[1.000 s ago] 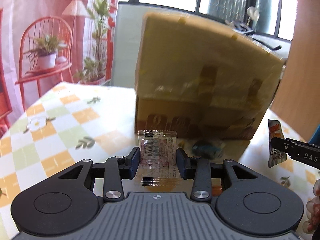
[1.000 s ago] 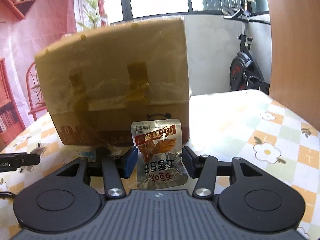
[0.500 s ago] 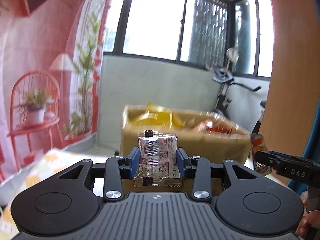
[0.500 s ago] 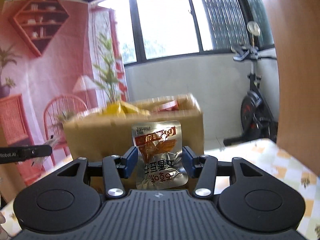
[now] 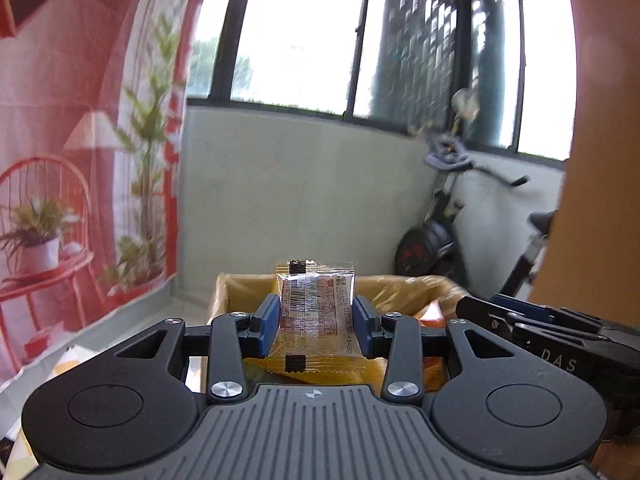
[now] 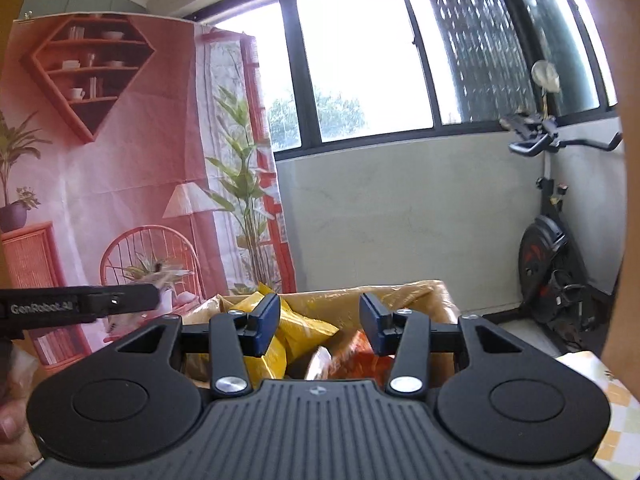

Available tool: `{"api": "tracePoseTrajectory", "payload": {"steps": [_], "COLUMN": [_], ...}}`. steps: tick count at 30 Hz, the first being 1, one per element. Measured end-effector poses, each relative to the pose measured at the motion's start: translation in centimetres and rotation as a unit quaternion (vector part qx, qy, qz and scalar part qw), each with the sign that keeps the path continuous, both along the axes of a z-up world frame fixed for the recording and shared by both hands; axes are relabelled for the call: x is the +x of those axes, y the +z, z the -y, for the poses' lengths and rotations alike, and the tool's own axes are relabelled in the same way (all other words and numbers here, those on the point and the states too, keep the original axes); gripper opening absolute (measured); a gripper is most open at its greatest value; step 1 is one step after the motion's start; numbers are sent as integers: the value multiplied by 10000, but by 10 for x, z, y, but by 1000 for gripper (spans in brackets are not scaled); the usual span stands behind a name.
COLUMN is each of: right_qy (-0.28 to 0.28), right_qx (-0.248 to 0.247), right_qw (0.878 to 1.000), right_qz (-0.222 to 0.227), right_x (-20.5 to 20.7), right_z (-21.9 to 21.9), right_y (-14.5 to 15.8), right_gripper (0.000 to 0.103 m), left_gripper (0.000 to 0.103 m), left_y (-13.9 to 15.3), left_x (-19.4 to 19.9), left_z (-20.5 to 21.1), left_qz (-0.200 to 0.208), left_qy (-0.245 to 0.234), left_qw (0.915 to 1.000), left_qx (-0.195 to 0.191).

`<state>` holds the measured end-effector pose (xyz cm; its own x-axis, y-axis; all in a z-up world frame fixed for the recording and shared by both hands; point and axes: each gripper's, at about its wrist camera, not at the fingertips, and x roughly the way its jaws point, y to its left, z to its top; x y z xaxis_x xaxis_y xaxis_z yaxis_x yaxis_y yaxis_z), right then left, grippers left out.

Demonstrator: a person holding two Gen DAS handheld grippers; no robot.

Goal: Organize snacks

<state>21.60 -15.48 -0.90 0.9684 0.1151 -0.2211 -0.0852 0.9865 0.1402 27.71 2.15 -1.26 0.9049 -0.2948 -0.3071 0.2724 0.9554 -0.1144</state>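
Observation:
My left gripper is shut on a small clear snack packet with a barcode and holds it above the open cardboard box. My right gripper is open and empty above the same box. Yellow bags and an orange packet lie inside the box. The right gripper also shows at the right of the left wrist view. The left gripper shows at the left of the right wrist view.
An exercise bike stands by the far wall at the right. A pink printed backdrop hangs at the left. A wooden panel is at the right edge. A corner of the checked tablecloth shows at the lower right.
Both grippers have risen from table level to above the box opening. My right gripper has opened and the silver snack packet it held is gone from its jaws. The left still holds its packet.

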Motion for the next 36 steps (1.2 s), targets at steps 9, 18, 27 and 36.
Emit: {"api": "tracePoseTrajectory", "payload": {"steps": [9,18,27,36], "right_qy": [60,29,-110,-102], "right_qx": [-279,-64,-106,-137], "right_qw": [9989,10000,9893,9697], "right_qz": [-385,-52,-1451,-2436], "right_x": [22,-71,-75,-56], "right_z": [3,2,10,4], "right_y": [-20,-49,-144,-201], "right_gripper": [47,47,49,62], "left_gripper": [42,42,42,42], "left_y": [-7,-9,-12,-13], "left_x": [1,2,-2,-2], "left_z": [-14,-13,-11,-10], "left_qz": [60,101,82,73], "left_qy": [21,23,25,-4], "left_qw": [9998,9997,9996,9996], "left_qx": [164,218,251,275]}}
